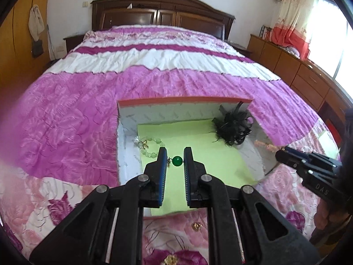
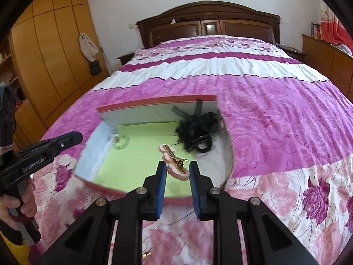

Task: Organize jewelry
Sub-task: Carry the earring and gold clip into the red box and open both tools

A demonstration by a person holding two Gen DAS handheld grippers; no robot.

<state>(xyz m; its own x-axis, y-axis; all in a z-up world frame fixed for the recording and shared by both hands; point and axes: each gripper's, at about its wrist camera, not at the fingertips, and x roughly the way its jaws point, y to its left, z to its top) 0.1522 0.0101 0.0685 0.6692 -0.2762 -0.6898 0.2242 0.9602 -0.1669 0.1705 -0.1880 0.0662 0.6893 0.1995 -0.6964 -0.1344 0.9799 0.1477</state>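
An open box (image 1: 183, 100) with a red rim, white walls and a green floor lies on the bed. Inside, a pale green bead bracelet (image 1: 152, 145) lies at the left and a black feathered hair piece (image 1: 231, 128) at the back right. My left gripper (image 1: 175, 152) hangs over the box floor, shut on a green bead (image 1: 177, 160) with a small gold link. My right gripper (image 2: 177, 163) is shut on a pink hair clip (image 2: 169, 152) with a gold clasp, above the box's near right part. In the right wrist view the bracelet (image 2: 121, 143) and hair piece (image 2: 196, 128) show too.
Small gold pieces (image 1: 196, 226) lie on the floral bedspread (image 1: 66, 114) in front of the box. A dark headboard (image 1: 163, 15) stands at the far end, a wooden wardrobe (image 2: 50, 50) to the left, a low dresser (image 1: 297, 70) to the right. A hand (image 2: 8, 207) grips the left tool.
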